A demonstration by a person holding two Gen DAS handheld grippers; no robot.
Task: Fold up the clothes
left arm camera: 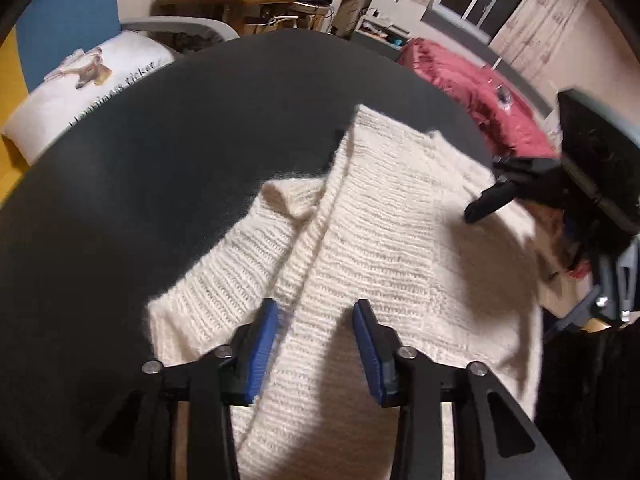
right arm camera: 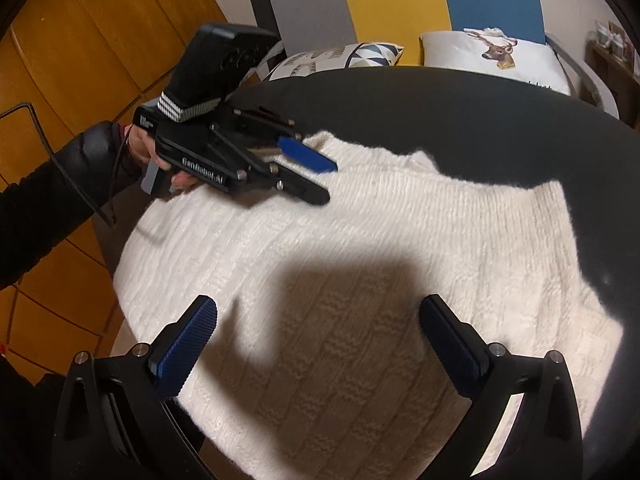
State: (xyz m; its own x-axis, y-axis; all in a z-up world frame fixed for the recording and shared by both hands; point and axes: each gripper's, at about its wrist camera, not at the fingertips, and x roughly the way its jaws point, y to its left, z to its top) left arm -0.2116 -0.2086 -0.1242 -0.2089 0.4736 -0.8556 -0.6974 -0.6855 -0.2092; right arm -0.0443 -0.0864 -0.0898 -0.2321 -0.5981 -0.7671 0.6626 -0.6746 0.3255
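A cream knit sweater (left arm camera: 400, 240) lies spread on a round black table (left arm camera: 160, 160), with one sleeve folded over its body as a thick ridge. That ridge runs between the blue pads (left arm camera: 264, 344) of my left gripper (left arm camera: 316, 320), which is closed on it. In the right wrist view the left gripper (right arm camera: 329, 183) sits at the sweater's (right arm camera: 360, 248) far left edge, held by a hand in a black sleeve (right arm camera: 60, 184). My right gripper (right arm camera: 318, 320) hangs open above the sweater's body with nothing between its fingers. It also shows at the right of the left wrist view (left arm camera: 492, 192).
The table's (right arm camera: 480, 120) dark top shows beyond the sweater. Behind it are a white pillow with a deer print (right arm camera: 496, 56), a patterned cushion (right arm camera: 340, 60), a grey chair back (right arm camera: 312, 4), a red blanket (left arm camera: 472, 88) and a cluttered wooden desk (left arm camera: 240, 0). Wooden panels (right arm camera: 80, 60) lie to the left.
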